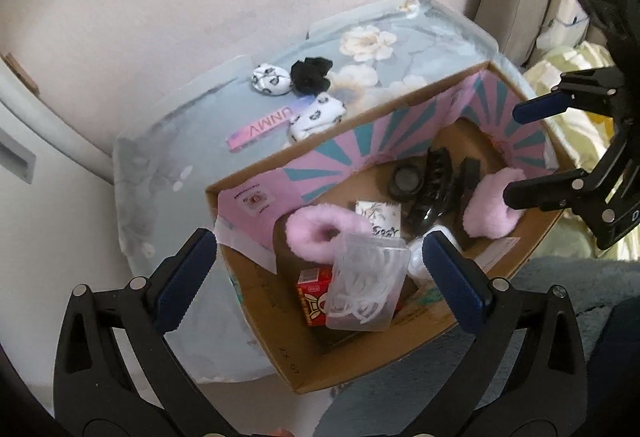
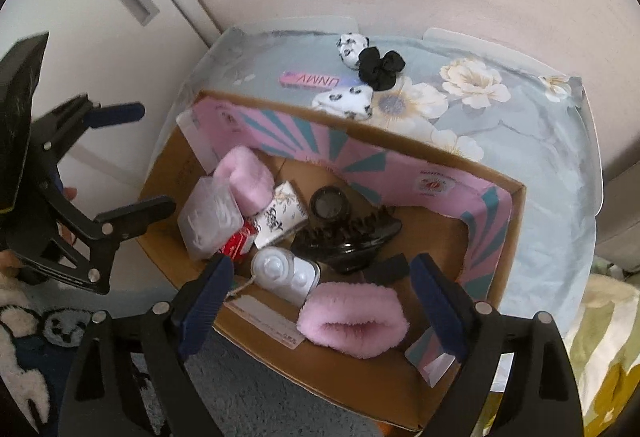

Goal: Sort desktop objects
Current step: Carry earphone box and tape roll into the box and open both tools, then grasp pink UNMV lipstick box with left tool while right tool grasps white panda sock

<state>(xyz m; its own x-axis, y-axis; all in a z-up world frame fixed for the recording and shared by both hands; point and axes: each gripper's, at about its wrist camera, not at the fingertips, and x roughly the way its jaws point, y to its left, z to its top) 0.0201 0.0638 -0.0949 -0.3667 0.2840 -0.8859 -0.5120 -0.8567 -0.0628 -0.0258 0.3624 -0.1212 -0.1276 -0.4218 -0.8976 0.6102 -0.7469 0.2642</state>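
Both my hand-held grippers, left (image 1: 320, 261) and right (image 2: 324, 277), hang released over the cardboard box (image 2: 360, 369); nothing between the jaws. Pink scrunchie (image 2: 354, 321) lies near.

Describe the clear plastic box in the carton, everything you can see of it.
The clear plastic box is small, rectangular and translucent with rounded corners, its lid apparently shut. White loops, seemingly thin elastic bands, fill it. It lies tilted inside the cardboard carton, at the end below the left gripper, propped against a red printed packet and touching a pink fluffy scrunchie. In the right wrist view it sits by the carton's left wall. Neither gripper touches it.
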